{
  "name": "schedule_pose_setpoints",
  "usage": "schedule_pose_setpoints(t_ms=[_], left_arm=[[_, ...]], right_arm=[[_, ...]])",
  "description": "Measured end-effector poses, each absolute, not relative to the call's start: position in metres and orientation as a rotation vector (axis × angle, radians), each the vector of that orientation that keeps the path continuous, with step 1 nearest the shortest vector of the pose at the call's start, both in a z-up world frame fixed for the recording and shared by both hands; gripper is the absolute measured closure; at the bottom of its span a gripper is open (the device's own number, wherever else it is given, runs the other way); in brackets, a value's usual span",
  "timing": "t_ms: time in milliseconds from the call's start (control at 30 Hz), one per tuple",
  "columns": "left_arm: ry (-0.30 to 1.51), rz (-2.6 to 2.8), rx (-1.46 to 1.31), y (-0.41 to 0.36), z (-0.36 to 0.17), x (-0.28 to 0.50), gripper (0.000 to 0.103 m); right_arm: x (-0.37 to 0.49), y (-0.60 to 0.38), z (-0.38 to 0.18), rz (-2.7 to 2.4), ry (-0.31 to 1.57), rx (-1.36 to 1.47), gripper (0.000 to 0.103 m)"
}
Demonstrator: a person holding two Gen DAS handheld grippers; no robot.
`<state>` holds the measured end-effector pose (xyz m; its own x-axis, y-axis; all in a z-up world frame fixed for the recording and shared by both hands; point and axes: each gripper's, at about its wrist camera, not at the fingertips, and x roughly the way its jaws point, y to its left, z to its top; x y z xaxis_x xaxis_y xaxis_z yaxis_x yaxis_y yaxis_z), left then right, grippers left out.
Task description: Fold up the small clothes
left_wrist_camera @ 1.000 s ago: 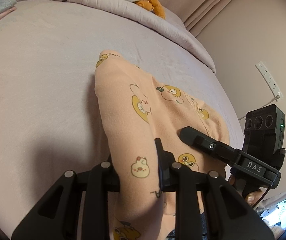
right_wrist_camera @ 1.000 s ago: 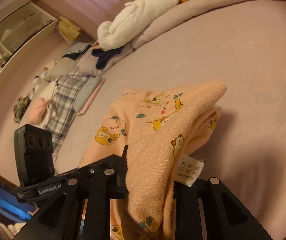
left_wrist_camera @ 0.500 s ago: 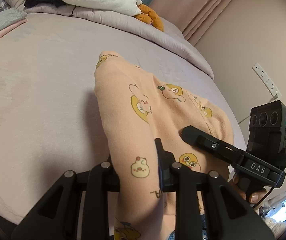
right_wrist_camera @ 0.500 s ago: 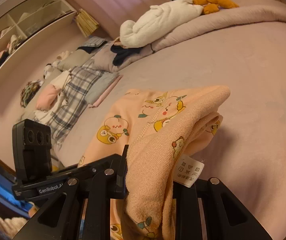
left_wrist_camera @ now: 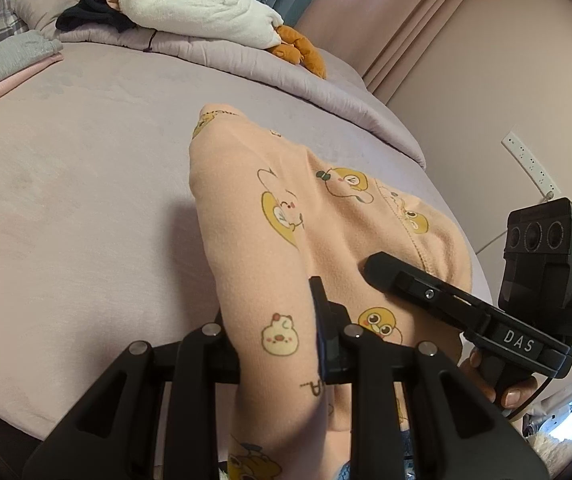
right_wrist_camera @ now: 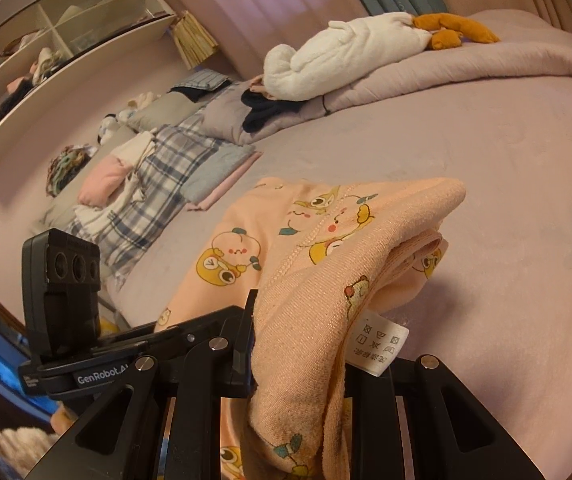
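Here, soft peach printed garment [left_wrist_camera: 286,216] bunched in both tools, plush mauve bedspread [left_wrist_camera: 85,200]

White plush [left_wrist_camera: 201,12] on duvet [left_wrist_camera: 326,92] (orange feet); shelves [right_wrist_camera: 57,52].

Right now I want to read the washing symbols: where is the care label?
In the right wrist view, the white care label hangs from the peach garment, low and right of centre, just above the right gripper.
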<state>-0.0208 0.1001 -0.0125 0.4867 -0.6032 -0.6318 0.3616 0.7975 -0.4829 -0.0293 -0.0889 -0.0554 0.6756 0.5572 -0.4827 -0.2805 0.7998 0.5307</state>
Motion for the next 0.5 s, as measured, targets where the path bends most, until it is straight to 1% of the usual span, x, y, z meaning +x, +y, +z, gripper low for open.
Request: schedule_pose_setpoints(t_ms=[500], left_arm=[[0.848, -0.585, -0.302, 0.112, -0.004, -0.030, 0.079]], right_arm=[[-0.029, -0.074, -0.046, 0.499, 0.654, 0.386, 0.078]])
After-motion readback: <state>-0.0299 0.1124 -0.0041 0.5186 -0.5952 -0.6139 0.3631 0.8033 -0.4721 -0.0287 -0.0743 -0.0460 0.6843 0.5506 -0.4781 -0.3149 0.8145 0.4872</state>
